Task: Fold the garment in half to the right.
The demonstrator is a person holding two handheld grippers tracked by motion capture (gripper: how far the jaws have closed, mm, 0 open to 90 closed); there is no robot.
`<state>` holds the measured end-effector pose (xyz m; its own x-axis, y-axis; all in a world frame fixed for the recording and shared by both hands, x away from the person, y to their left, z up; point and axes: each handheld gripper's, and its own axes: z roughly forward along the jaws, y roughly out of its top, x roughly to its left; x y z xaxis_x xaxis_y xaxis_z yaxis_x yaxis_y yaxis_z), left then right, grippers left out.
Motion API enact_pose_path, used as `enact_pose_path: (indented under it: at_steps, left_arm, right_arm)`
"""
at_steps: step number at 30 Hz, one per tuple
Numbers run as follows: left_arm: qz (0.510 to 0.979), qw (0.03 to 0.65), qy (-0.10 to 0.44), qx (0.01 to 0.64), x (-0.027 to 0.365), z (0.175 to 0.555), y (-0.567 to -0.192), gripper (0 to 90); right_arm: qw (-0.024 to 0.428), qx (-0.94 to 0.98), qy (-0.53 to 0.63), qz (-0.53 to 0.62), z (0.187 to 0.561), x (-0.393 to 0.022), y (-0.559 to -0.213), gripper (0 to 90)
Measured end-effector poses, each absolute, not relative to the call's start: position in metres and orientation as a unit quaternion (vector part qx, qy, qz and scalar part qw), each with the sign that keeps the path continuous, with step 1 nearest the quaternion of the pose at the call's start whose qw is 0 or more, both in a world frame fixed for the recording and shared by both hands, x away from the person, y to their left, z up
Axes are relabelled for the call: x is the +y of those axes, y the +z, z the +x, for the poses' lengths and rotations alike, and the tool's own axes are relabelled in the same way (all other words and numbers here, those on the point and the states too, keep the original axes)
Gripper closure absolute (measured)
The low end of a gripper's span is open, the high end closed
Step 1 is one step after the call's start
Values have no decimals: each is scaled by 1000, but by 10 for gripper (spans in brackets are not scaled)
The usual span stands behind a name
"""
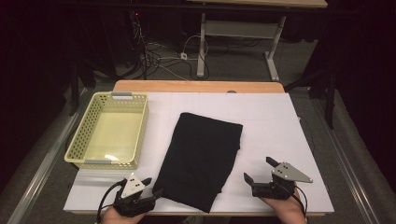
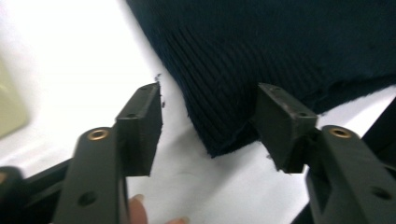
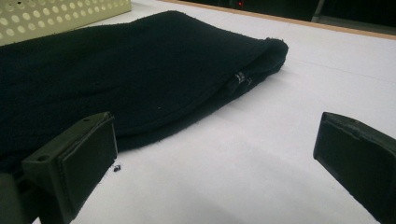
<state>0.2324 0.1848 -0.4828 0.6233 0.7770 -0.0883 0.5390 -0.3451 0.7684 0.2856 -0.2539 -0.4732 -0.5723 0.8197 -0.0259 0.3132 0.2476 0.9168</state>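
Note:
A folded black cloth (image 1: 201,158) lies on the white table sheet (image 1: 266,116), its long side running from near front to back right. My left gripper (image 1: 153,185) sits at the cloth's near left corner. In the left gripper view the jaws (image 2: 210,107) stand apart, with the ribbed corner of the cloth (image 2: 224,130) lying between them, unpressed. My right gripper (image 1: 258,169) is open wide just right of the cloth's near right edge, with bare sheet between its jaws (image 3: 219,140). The cloth (image 3: 116,79) lies to its left there, a small tag at the fold.
A pale yellow perforated basket (image 1: 79,133) stands empty at the left of the table, beside the cloth. The table's wooden back edge (image 1: 196,86) runs behind the sheet. Beyond it are cables and a desk frame on the floor.

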Motion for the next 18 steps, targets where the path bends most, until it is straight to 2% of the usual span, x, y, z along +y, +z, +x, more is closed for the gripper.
enact_pose_path:
  at_steps: [2, 8, 18]
  left_arm:
    - [805, 405, 152, 407, 185, 232, -480, 367]
    - [802, 415, 155, 401, 181, 241, -467, 360]
    - [825, 367, 97, 419, 176, 258, -484, 331]
  right_arm:
    - [265, 744, 481, 380, 286, -254, -472, 4]
    - [265, 744, 479, 382, 284, -258, -473, 4]
    - [270, 745, 472, 386, 280, -260, -474, 4]
